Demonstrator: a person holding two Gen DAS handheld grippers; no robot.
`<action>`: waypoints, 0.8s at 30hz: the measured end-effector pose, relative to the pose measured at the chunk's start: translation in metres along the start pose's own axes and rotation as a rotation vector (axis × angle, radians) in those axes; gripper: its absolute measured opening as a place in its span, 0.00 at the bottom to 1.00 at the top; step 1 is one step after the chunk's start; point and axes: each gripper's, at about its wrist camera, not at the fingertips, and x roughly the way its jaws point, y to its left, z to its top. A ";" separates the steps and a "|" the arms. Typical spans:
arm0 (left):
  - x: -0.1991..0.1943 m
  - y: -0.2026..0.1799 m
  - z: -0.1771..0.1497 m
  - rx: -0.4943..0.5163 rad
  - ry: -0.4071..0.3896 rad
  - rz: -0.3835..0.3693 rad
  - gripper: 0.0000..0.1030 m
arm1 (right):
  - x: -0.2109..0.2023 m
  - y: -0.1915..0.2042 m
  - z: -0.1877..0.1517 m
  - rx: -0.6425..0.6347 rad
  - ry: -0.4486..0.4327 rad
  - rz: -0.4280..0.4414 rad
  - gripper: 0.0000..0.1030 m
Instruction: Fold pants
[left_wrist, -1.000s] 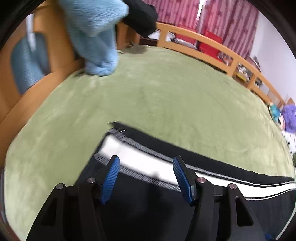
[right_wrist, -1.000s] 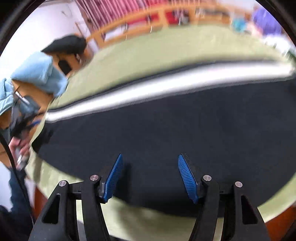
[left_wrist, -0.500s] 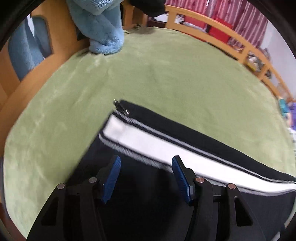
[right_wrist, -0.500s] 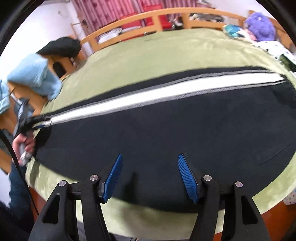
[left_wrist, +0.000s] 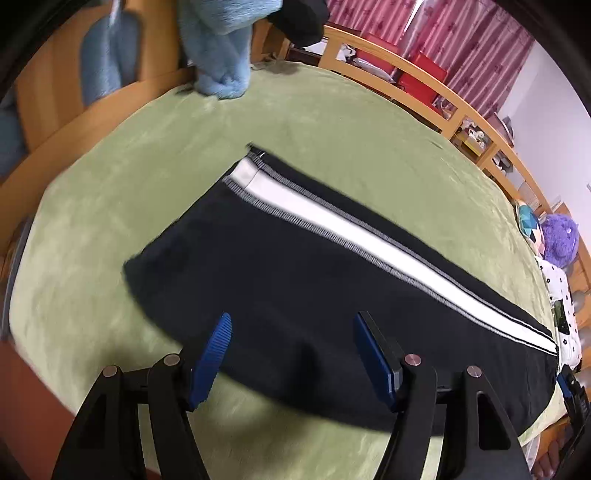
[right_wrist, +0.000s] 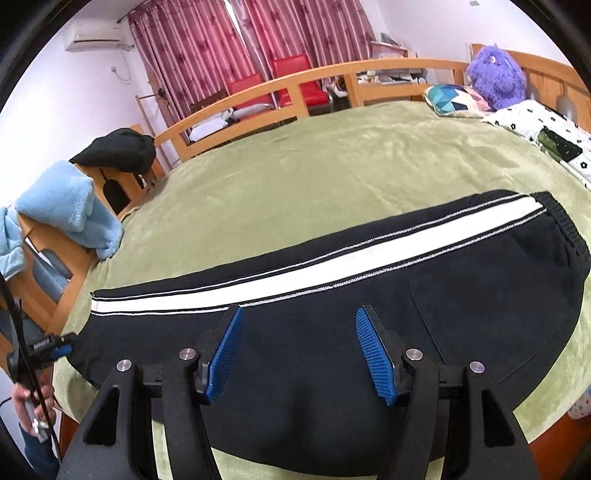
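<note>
Black pants (left_wrist: 295, 280) with a white side stripe (left_wrist: 332, 225) lie flat on a green bedspread (left_wrist: 332, 122), folded lengthwise, leg over leg. The cuff end is at the left in the left wrist view; the waistband (right_wrist: 565, 225) is at the right in the right wrist view. My left gripper (left_wrist: 291, 325) is open and empty above the near edge of the pants by the cuff end. My right gripper (right_wrist: 297, 325) is open and empty above the middle of the pants (right_wrist: 332, 354). The left gripper also shows in the right wrist view (right_wrist: 48, 347), at the cuff end.
A light blue blanket (left_wrist: 218, 48) hangs over the wooden footboard (right_wrist: 59, 254). A wooden rail (right_wrist: 295, 85) runs along the far side. A purple plush toy (right_wrist: 496, 77), a patterned cushion (right_wrist: 458, 99) and a flowered pillow (right_wrist: 543, 125) lie at the head end.
Both grippers have pulled back and up from the pants, so more of the garment and bed shows. Both stay open. The pants lie still.
</note>
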 end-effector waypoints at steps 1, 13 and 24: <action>0.000 0.004 -0.004 -0.004 0.002 0.006 0.64 | -0.002 0.002 -0.003 -0.002 0.001 0.001 0.61; 0.037 0.086 -0.005 -0.189 -0.016 -0.012 0.64 | 0.009 0.020 -0.038 -0.029 0.086 -0.019 0.61; 0.055 0.105 0.031 -0.262 -0.084 -0.021 0.21 | 0.014 0.011 -0.061 0.027 0.145 -0.085 0.61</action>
